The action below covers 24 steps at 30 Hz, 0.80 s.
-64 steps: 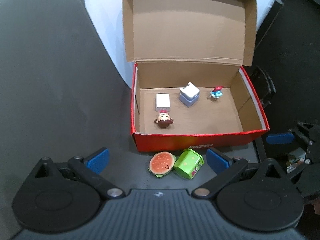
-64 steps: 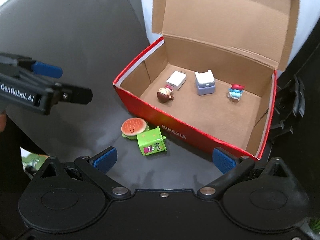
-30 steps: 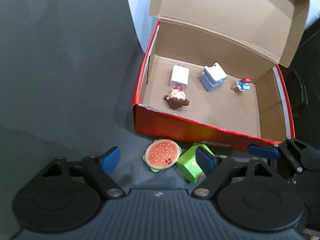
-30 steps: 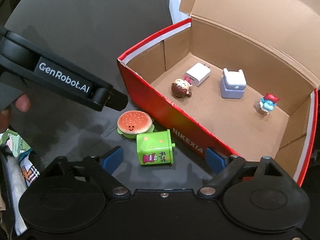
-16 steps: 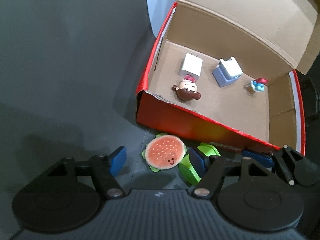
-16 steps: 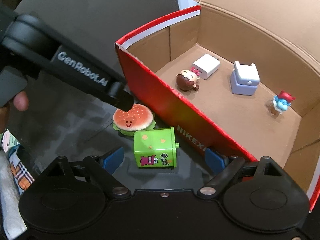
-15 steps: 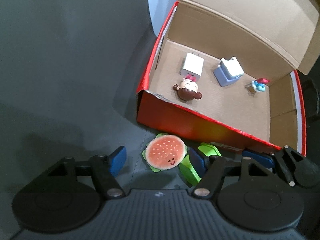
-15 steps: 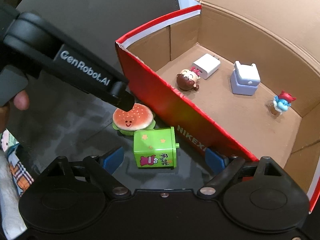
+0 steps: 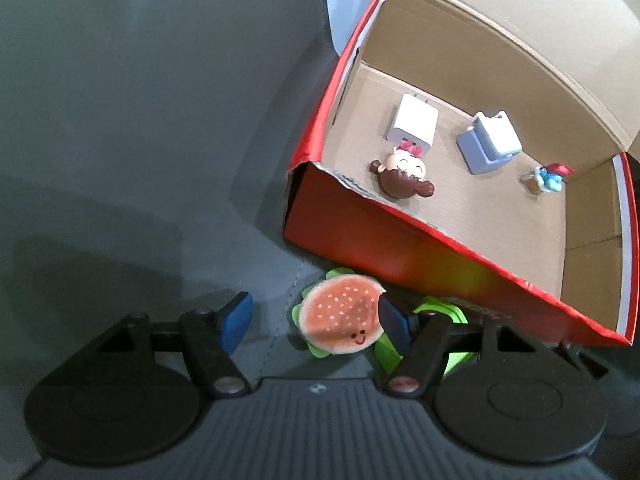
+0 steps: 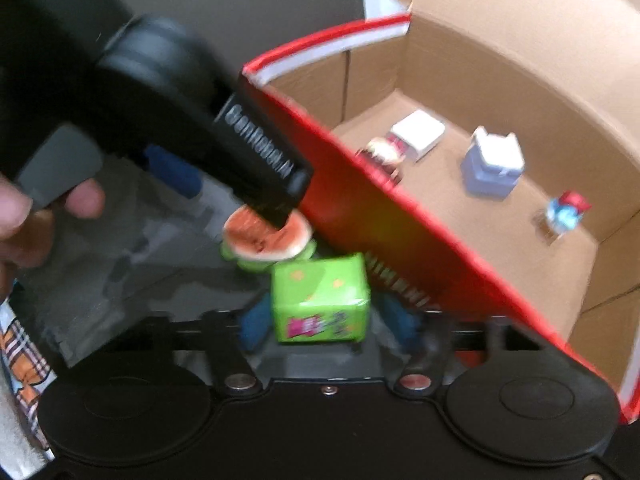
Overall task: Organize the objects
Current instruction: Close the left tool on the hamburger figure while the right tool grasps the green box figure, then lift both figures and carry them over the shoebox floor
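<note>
A burger toy (image 9: 340, 316) and a green cube toy (image 10: 320, 296) lie on the grey surface in front of an open red shoebox (image 9: 400, 236). My left gripper (image 9: 316, 320) is open with the burger between its fingers, the right finger touching it. The burger also shows in the right wrist view (image 10: 268, 234), partly under the left gripper's body. My right gripper (image 10: 328, 324) is open with the green cube between its fingers. The box (image 10: 360, 220) holds a white charger (image 9: 412, 128), a doll head (image 9: 402, 174), a pale blue block (image 9: 488, 148) and a small blue figure (image 9: 548, 178).
The box lid (image 9: 520, 12) stands open behind. A hand (image 10: 32, 216) holds the left gripper. Patterned cloth (image 10: 24, 360) lies at the left edge of the right wrist view.
Both grippers have moved down and forward. The left fingers now straddle the burger and the right fingers straddle the green cube. The right wrist view is motion-blurred.
</note>
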### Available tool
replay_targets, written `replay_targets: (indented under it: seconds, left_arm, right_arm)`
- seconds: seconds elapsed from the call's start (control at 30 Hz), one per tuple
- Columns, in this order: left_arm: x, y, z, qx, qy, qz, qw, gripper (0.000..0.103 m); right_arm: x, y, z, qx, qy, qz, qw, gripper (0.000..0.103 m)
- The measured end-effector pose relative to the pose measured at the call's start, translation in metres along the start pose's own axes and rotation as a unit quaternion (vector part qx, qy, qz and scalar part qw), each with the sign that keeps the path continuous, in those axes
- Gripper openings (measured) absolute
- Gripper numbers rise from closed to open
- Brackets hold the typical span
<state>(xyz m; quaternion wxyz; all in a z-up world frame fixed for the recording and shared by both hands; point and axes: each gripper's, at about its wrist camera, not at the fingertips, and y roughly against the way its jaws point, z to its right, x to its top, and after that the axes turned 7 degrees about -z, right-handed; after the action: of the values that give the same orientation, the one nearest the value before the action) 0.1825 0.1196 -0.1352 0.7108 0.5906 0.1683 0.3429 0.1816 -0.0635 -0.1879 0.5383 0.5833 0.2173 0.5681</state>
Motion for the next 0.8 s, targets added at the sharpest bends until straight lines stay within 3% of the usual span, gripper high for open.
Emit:
replay_targets:
  seconds: [0.27,0.5,0.67,0.8]
  left_arm:
    - [0.0,-0.008,0.0,0.001,0.004,-0.007,1.0,0.067]
    - [-0.003,-0.013,0.005,-0.001,-0.005,-0.015,0.9999,0.064]
    - [-0.005,-0.015,0.007,-0.002,-0.004,-0.018,0.9998,0.05]
    - [-0.007,-0.018,0.009,-0.007,0.0,-0.027,0.9996,0.046]
  right_arm:
    - [-0.003,0.003,-0.003,-0.01,0.001,0.003,1.0,0.05]
    - [-0.006,0.01,0.011,-0.02,-0.035,-0.029,0.999,0.05]
    - [-0.008,0.012,0.017,-0.027,-0.053,-0.05,0.997,0.05]
    - [-0.014,0.014,0.023,-0.033,-0.08,-0.071,0.994,0.05]
